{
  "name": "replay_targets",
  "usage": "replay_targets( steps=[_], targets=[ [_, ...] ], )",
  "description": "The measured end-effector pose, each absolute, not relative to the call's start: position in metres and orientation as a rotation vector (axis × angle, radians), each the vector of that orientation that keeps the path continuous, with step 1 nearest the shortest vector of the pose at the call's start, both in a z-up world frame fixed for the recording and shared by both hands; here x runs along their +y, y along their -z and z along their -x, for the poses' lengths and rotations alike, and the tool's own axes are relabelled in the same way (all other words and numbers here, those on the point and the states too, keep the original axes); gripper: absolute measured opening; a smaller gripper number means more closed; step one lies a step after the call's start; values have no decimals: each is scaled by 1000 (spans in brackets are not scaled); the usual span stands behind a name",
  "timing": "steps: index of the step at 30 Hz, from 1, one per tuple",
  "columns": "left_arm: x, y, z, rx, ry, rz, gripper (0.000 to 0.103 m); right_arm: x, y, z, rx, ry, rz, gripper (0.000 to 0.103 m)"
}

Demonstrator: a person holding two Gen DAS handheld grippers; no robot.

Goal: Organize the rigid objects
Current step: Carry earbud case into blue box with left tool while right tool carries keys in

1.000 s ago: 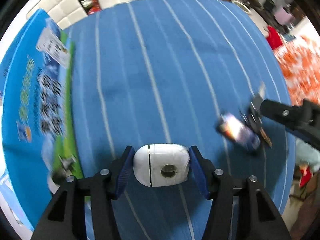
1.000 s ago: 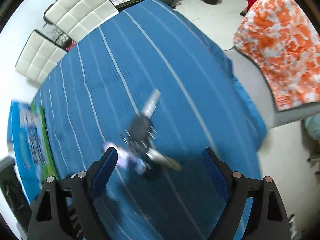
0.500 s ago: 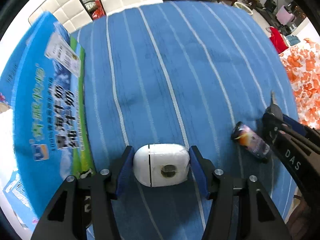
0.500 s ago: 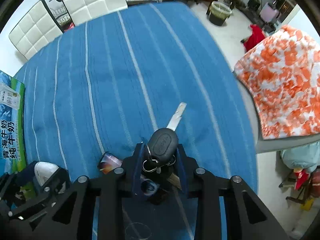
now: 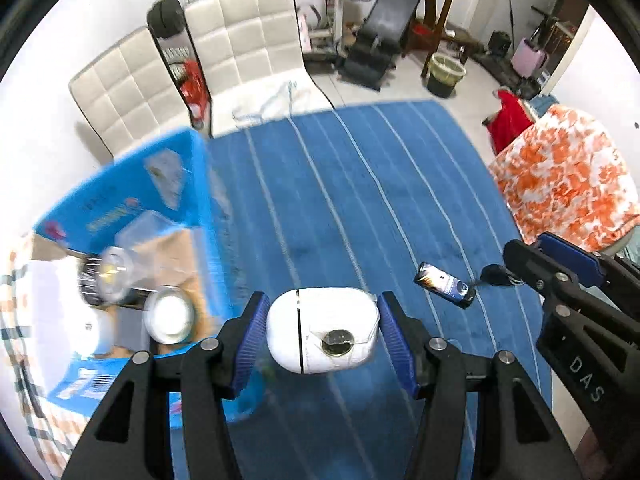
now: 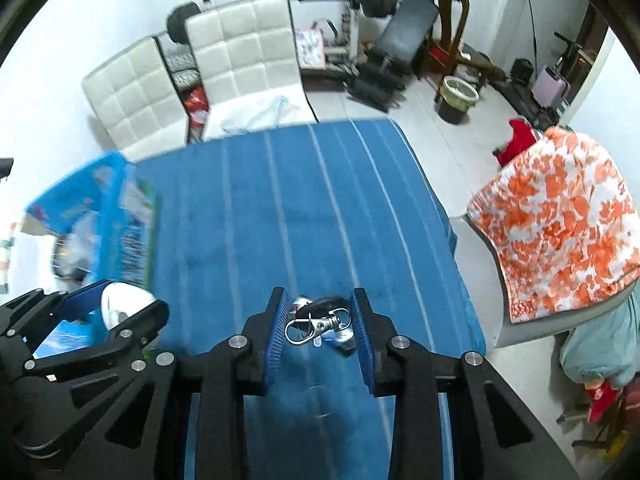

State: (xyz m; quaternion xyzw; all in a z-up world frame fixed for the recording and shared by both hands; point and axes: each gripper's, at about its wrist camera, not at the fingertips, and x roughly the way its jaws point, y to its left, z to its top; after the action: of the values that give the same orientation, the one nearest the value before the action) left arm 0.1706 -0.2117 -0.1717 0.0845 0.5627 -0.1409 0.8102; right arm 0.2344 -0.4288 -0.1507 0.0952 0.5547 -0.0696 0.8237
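My left gripper (image 5: 322, 308) is shut on a white rounded case (image 5: 320, 334) with a round metal disc on its face, held above the blue striped tablecloth (image 5: 340, 200). My right gripper (image 6: 319, 308) is shut on a key bunch (image 6: 320, 318): a black car key fob with a silver snap hook, lifted off the cloth. In the left wrist view the right gripper (image 5: 560, 276) comes in from the right with the fob (image 5: 496, 274) showing. A small dark item with a colourful print (image 5: 444, 285) lies on the cloth beside it. The right wrist view shows the left gripper (image 6: 116, 308) at lower left.
An open blue carton (image 5: 120, 200) at the table's left holds clear cups and a round white lid. White quilted chairs (image 6: 240, 48) stand behind the table. An orange-patterned cloth (image 6: 560, 216) covers a chair on the right. Gym gear and a bin sit on the floor beyond.
The right gripper closed on the key bunch and lifted it off the cloth. Both grippers rose and tilted up, so the room and the carton's inside now show.
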Motion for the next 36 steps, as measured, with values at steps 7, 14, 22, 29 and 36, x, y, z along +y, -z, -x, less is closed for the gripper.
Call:
replay_targets(
  steps=[7,14,22,29,36],
  targets=[
    [-146,104,-166,1074,210,-169,53,-351,65,-220,1070,68,-179,34],
    [-69,49,-150,962,82,-136,53,-272,12,-216,1003,-24,-159,34],
    [-10,12,-128,862,0,-92,53,-204,-36,-212,917,-95,-132,34],
    [13,13,-127,866,31,-72,53,-177,-34,-223,956,-143,-174,34],
    [47,72,-158,1038,98,35,54,-174,52,-258,1134,-219,-368,34]
  ],
)
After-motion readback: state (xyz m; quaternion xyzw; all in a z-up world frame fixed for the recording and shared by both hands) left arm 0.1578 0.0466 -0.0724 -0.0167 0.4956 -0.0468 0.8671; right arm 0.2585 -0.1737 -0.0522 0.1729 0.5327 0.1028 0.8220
